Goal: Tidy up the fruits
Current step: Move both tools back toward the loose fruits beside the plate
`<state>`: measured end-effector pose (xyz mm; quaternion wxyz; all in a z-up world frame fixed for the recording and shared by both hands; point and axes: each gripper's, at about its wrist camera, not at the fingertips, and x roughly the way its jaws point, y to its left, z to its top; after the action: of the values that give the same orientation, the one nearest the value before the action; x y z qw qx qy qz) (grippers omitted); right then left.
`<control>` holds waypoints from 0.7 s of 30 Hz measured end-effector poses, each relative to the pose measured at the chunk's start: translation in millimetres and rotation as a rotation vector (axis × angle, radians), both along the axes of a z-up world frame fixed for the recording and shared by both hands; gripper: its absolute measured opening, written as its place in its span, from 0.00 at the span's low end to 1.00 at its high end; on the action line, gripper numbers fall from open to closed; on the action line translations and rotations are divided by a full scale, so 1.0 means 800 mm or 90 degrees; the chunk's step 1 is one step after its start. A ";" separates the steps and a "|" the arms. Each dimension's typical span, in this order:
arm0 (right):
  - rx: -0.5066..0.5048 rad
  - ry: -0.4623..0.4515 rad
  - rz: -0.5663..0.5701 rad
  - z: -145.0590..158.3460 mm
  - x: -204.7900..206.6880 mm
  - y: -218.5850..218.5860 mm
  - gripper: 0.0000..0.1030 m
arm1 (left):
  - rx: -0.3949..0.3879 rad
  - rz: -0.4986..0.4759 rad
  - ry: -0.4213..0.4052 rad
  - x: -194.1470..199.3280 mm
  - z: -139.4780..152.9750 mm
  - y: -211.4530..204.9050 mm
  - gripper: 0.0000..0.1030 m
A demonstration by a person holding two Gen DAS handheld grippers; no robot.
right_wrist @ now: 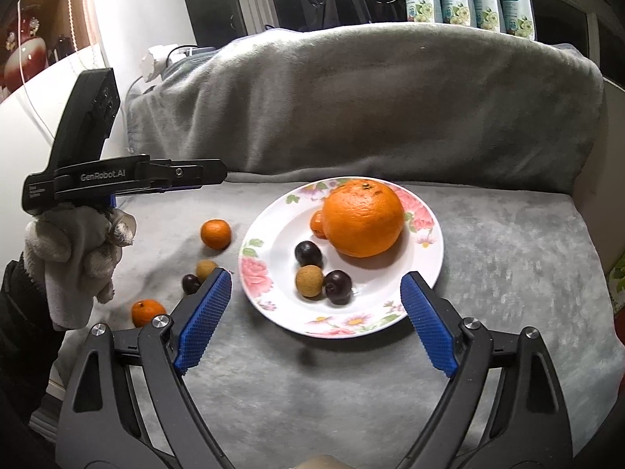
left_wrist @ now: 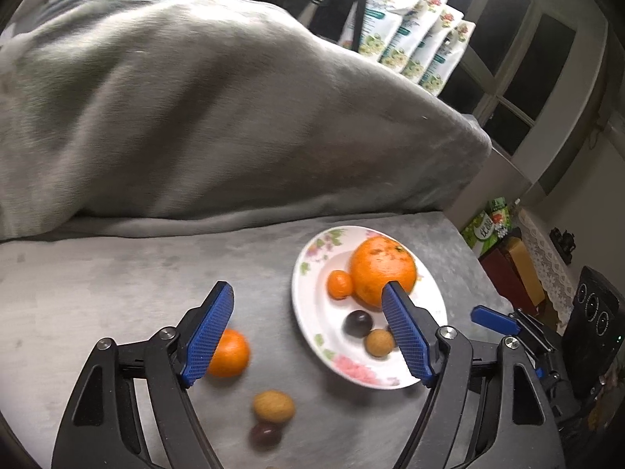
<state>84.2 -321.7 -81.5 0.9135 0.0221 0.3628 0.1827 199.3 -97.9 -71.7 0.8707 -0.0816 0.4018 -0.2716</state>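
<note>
A floral plate (right_wrist: 425, 269) (left_wrist: 312, 312) on the grey cloth holds a big orange (right_wrist: 365, 217) (left_wrist: 381, 273), a small tangerine (left_wrist: 339, 284), two dark plums (right_wrist: 308, 253) (right_wrist: 338, 286) and a tan longan (right_wrist: 309, 280). Left of the plate lie a tangerine (right_wrist: 215, 233) (left_wrist: 230, 353), a longan (right_wrist: 206, 269) (left_wrist: 273, 406), a plum (right_wrist: 190, 283) (left_wrist: 266, 434) and another tangerine (right_wrist: 147, 312). My left gripper (left_wrist: 308, 305) is open and empty above the loose fruit. My right gripper (right_wrist: 316, 293) is open and empty before the plate.
A grey blanket-covered cushion (right_wrist: 351, 105) rises behind the plate. Floral pouches (left_wrist: 414, 31) stand behind it. The gloved hand holding the left gripper (right_wrist: 78, 242) is at the left in the right wrist view. The surface's right edge drops off near a black speaker (left_wrist: 593, 312).
</note>
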 end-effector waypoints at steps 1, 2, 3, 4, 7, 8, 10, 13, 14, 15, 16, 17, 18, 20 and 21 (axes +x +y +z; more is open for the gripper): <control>0.001 -0.001 0.003 0.001 -0.002 0.002 0.88 | -0.001 0.004 0.000 0.000 0.000 0.005 0.76; 0.002 -0.002 0.006 0.002 -0.004 0.005 0.88 | -0.001 0.008 0.001 0.000 -0.001 0.010 0.76; 0.003 -0.004 0.010 0.003 -0.005 0.008 0.88 | -0.001 0.013 0.000 -0.001 -0.001 0.017 0.76; 0.004 -0.004 0.015 0.004 -0.007 0.012 0.88 | 0.000 0.017 0.000 -0.002 -0.002 0.022 0.76; 0.003 -0.006 0.033 0.007 -0.011 0.024 0.88 | 0.001 0.025 0.002 -0.003 -0.006 0.037 0.76; 0.003 -0.006 0.039 0.008 -0.013 0.028 0.88 | 0.003 0.028 0.002 -0.004 -0.008 0.041 0.76; 0.004 -0.006 0.054 0.009 -0.016 0.038 0.88 | 0.006 0.033 0.005 -0.006 -0.012 0.048 0.76; 0.005 -0.004 0.071 0.008 -0.020 0.050 0.88 | 0.006 0.042 0.012 -0.007 -0.019 0.061 0.76; 0.004 -0.004 0.078 0.008 -0.021 0.055 0.88 | 0.005 0.045 0.015 -0.006 -0.022 0.064 0.76; 0.003 -0.003 0.084 0.007 -0.022 0.059 0.88 | 0.004 0.049 0.017 -0.006 -0.024 0.068 0.76; 0.004 -0.001 0.091 0.006 -0.023 0.064 0.88 | 0.003 0.051 0.019 -0.005 -0.025 0.070 0.76; 0.006 0.002 0.097 0.005 -0.025 0.068 0.88 | 0.003 0.054 0.021 -0.005 -0.027 0.073 0.76; 0.008 0.005 0.103 0.003 -0.026 0.072 0.88 | 0.001 0.056 0.024 -0.004 -0.029 0.076 0.76; 0.010 0.010 0.118 0.000 -0.029 0.082 0.88 | 0.000 0.056 0.027 -0.003 -0.032 0.079 0.76; 0.012 0.013 0.127 -0.002 -0.031 0.089 0.88 | 0.000 0.055 0.028 -0.002 -0.034 0.080 0.76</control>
<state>59.6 -250.8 -83.0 0.8868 -0.0039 0.3706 0.2760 197.4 -34.2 -99.2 0.8725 -0.1045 0.4171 -0.2321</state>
